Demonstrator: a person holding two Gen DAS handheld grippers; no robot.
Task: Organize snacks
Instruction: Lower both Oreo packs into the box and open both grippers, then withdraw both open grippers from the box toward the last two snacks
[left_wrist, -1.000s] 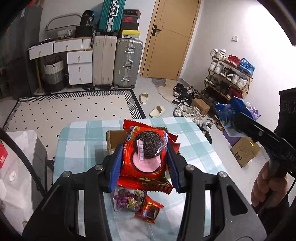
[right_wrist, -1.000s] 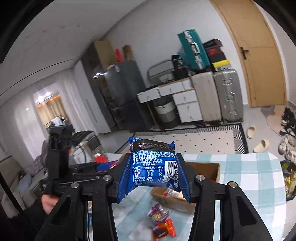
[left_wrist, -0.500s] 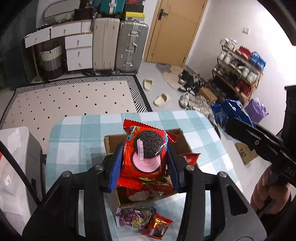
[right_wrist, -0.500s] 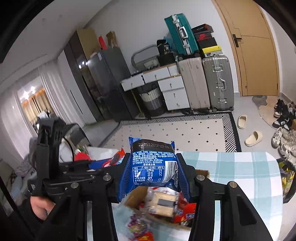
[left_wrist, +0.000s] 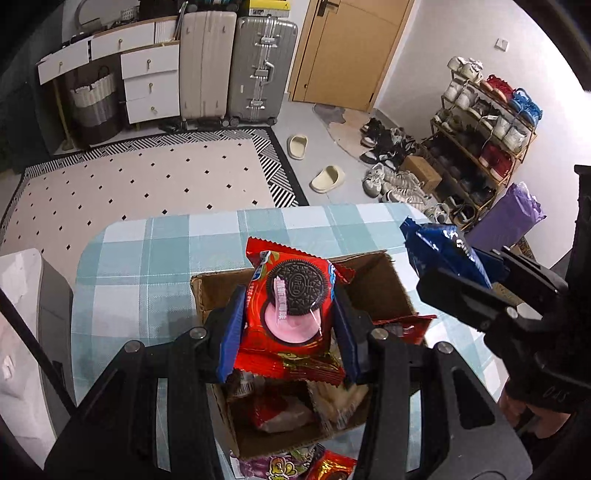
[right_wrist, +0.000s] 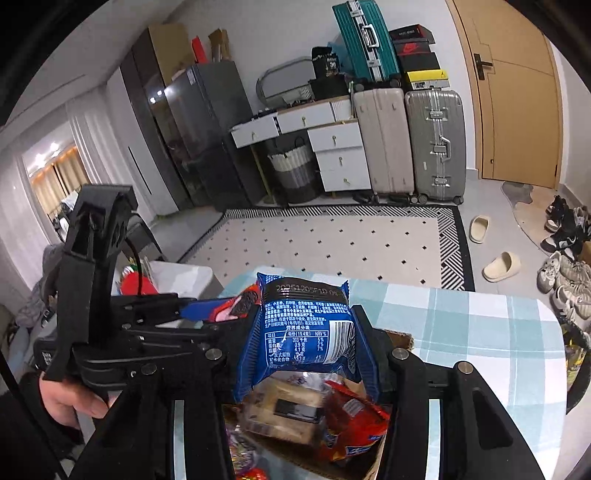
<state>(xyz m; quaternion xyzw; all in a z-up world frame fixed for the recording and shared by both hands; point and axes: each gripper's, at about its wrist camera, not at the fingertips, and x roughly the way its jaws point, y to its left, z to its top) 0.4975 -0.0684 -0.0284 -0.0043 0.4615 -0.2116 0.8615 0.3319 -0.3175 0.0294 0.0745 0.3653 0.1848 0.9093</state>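
Left tongs (left_wrist: 288, 325): clamped on red cookie pack (left_wrist: 291, 314), blue pads pressing both side edges; pack upright, cookie print facing cam.
Right tongs (right_wrist: 306, 350): clamped on blue snack pack (right_wrist: 306, 332), back label w/ barcode facing cam; also seen in left view at 3 o'clock, blue pack sticking out at tip.
Cardboard box (left_wrist: 373, 284): open-topped, on desk (left_wrist: 147, 266), directly under left tongs; flaps up; holds several wrapped snacks, incl. red pack (right_wrist: 354, 417) and pale wrapped bar (right_wrist: 284, 406).
Red cookie pack pos.: above box opening, not touching contents as far as visible.
Blue snack pack pos.: over box's near-right side; contact w/ contents can't be told.
Loose snacks: purple packet (left_wrist: 280, 465) and small red packet (left_wrist: 328, 467) on desk at 6 o'clock of box, just beside its near wall.
Desk cover: teal/white check cloth.
Hand (right_wrist: 70, 402): grips left tongs' handle, 8 o'clock in right view.
Bkgd: suitcases (left_wrist: 258, 66), door, shoe rack (left_wrist: 480, 129), patterned rug.
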